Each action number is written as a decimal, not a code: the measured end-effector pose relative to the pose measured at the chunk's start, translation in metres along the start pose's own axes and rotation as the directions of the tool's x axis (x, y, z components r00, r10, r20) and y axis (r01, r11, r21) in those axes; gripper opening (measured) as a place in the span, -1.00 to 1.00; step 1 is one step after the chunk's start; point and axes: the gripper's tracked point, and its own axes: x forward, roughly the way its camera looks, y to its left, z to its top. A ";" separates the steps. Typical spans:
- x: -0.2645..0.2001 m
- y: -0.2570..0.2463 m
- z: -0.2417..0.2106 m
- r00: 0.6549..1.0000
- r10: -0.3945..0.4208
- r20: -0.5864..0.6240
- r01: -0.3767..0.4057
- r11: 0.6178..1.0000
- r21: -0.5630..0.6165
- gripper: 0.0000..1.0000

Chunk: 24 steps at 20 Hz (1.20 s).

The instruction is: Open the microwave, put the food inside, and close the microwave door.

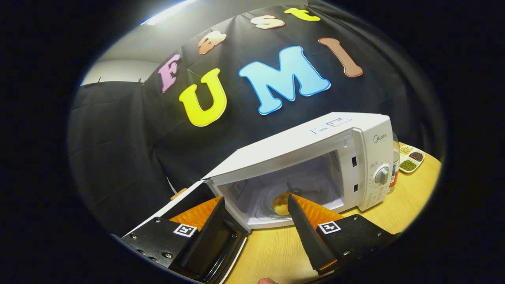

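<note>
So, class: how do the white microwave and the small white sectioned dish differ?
The white microwave is a big box with its door open and pale food inside; the small white sectioned dish is low, holding grains. Both sit on the wooden table. The hand-held gripper is open.

The microwave (315, 157) mouth gapes at 12 o'clock beyond the spread, empty tongs (256, 203); its swung-out door (185, 205) blocks 9 o'clock; bare bench (272, 248) lies between.

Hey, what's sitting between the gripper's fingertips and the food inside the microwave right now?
Nothing solid: in the gripper view the open gripper faces the food on the glass turntable, with just the microwave's front sill between.
</note>
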 end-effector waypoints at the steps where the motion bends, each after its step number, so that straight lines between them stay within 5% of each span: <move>1: -0.013 0.007 0.005 1.000 0.005 0.011 -0.005 1.000 -0.013 0.92; 13: -0.127 0.122 -0.003 0.985 0.174 0.011 -0.168 0.966 -0.196 0.92; 24: -0.164 0.246 -0.054 0.925 0.371 -0.083 -0.379 0.883 -0.277 0.92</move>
